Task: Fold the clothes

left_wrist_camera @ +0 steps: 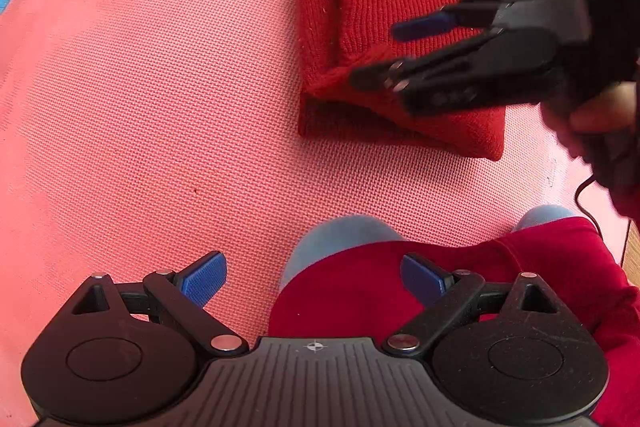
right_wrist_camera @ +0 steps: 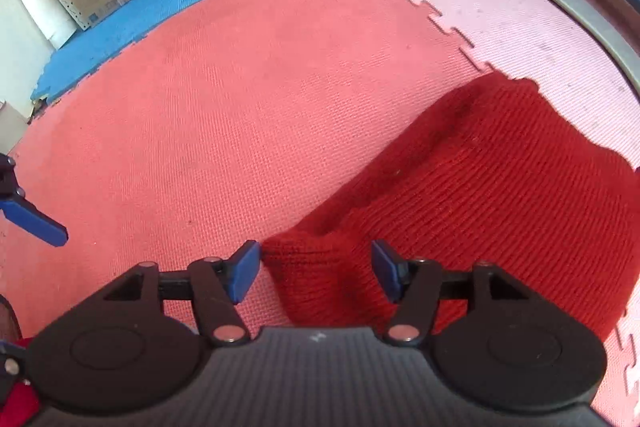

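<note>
2 open grippers (left_wrist_camera: pixel 314 281) (right_wrist_camera: pixel 314 271), folded sweater (left_wrist_camera: pixel 392 39), bare mat (left_wrist_camera: pixel 160 87)

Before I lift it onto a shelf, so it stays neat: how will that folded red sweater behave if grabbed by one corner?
The sweater is a thick, loose knit, so it will probably sag and droop. Its stacked layers would likely slide apart and unfold. On the textured foam mat it will probably bunch rather than slide when pushed.

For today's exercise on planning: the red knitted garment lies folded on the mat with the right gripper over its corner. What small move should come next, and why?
Probably lift the right gripper clear of the red sweater. It already lies as a compact folded bundle on the mat; the jaws stand open astride a corner without pressing it. The left gripper is open and holds nothing.
</note>
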Available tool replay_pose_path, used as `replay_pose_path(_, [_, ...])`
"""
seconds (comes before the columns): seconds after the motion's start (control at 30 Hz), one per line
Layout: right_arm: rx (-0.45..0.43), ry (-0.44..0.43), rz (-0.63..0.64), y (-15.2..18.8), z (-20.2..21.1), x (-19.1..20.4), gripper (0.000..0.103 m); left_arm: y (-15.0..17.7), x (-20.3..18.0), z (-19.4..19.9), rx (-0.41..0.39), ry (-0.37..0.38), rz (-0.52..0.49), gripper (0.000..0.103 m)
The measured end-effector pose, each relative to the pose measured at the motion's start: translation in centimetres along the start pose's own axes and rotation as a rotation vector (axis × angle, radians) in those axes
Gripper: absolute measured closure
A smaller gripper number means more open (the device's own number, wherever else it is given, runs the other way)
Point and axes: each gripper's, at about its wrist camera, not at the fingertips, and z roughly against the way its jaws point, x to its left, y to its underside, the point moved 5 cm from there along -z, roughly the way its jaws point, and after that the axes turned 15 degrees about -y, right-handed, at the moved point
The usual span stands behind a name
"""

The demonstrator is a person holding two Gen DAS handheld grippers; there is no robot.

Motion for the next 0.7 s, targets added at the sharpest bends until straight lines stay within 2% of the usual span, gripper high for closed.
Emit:
replay_pose_path(0.13, [0.008, -0.034, 0.159, -2.7, 2.7, -3.8, 0.032, -2.2, -0.8, 0.1, 0.022, -0.018, 0.025, 0.008])
replay_pose_path(0.3, [0.147, -0.143, 0.338, -6.0, 3.1, -8.7, 0.031, -5.4, -2.5, 0.7, 0.043, -0.034, 0.081, 0.008])
replay_pose_path(0.37, [0.203, -0.119, 0.369, -7.3, 2.8, -10.5, 0.031, -6.5, -3.7, 1.1, 0.049, -0.03, 0.105, 0.008])
replay_pose_path(0.5, [0.314, -0.164, 0.463, -9.0, 1.8, -12.7, 0.03, -8.2, -6.0, 1.9, 0.073, 0.003, 0.14, 0.008])
replay_pose_path(0.6, [0.361, -0.156, 0.521, -10.2, 0.3, -13.8, 0.03, -8.6, -7.3, 1.4, 0.102, 0.024, 0.137, 0.008])
replay_pose_path(0.7, [0.4, -0.205, 0.538, -10.9, -1.9, -14.4, 0.03, -8.7, -7.9, 1.3, 0.118, 0.026, 0.116, 0.008])
